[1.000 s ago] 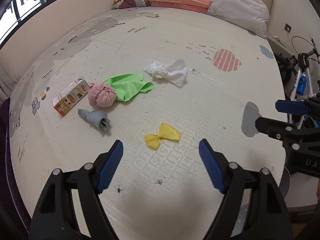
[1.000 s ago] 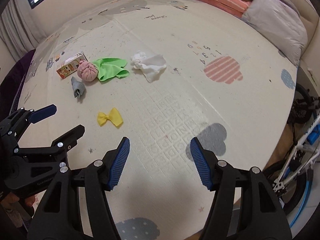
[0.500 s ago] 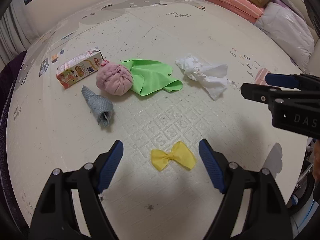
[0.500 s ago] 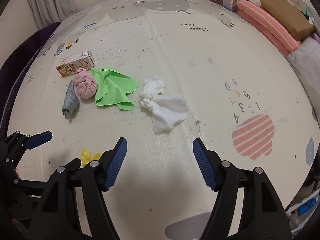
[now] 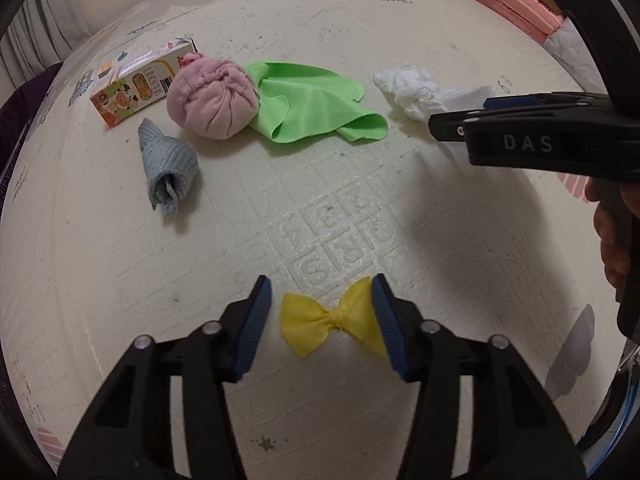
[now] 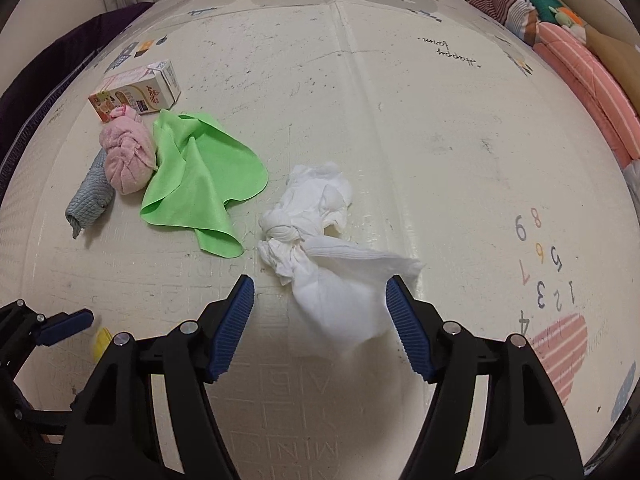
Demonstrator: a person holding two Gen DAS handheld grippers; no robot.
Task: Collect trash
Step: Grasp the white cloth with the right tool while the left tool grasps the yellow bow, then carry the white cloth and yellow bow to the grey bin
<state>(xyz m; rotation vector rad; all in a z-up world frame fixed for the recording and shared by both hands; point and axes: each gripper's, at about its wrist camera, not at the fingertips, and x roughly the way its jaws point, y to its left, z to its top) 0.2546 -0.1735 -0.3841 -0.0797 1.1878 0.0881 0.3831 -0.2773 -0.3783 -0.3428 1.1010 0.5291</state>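
A yellow bow-shaped wrapper [image 5: 330, 324] lies on the cream play mat between the open jaws of my left gripper [image 5: 322, 316], which is low over it. A crumpled white tissue [image 6: 320, 248] lies on the mat, its near end between the open jaws of my right gripper [image 6: 320, 316]. The tissue also shows in the left wrist view [image 5: 424, 94], partly behind the right gripper [image 5: 532, 136]. A small juice carton [image 5: 138, 86] lies at the far left. The edge of the yellow wrapper [image 6: 102, 342] shows beside the left gripper [image 6: 48, 328] in the right wrist view.
A pink rolled cloth [image 5: 212, 98], a green cloth [image 5: 316, 106] and a grey rolled cloth [image 5: 168, 166] lie on the mat [image 5: 400, 240] beyond the wrapper. Striped pillows and bedding [image 6: 576, 60] are stacked at the far right edge. A purple fabric [image 6: 72, 52] borders the far left.
Both grippers have moved forward and down toward the mat. The left one now straddles the yellow wrapper and the right one reaches the white tissue. The left jaws have narrowed.
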